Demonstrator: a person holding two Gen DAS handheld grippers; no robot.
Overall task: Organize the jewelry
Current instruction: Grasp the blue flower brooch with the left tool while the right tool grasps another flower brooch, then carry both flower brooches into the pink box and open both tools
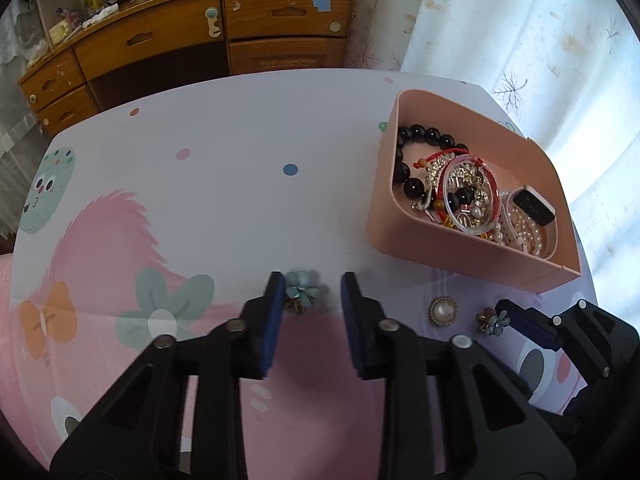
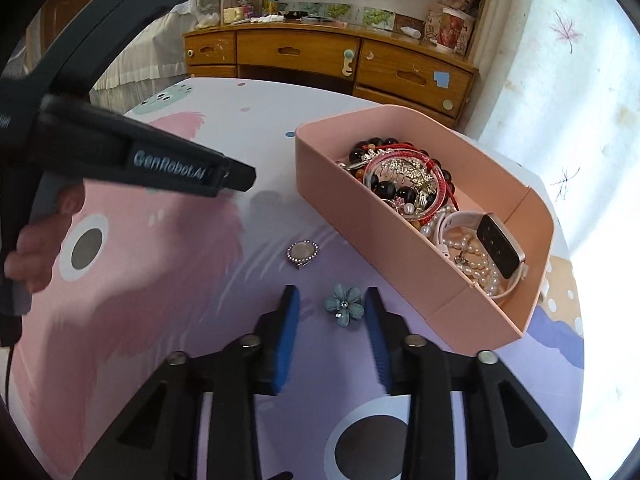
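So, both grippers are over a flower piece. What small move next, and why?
Probably close the right gripper on the blue flower: it lies on the table between the open fingers, beside the pink box holding the other jewelry. The left gripper also straddles its own flower.

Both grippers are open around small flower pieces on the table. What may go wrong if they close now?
1. The blue flower touches the left gripper's left finger and is off-centre, so closing jaws may push it aside.
2. The second flower lies flat near the right gripper's right finger; the pads may slide over it.
3. The pink tray is already crowded, so a dropped piece may tangle with the bracelets.
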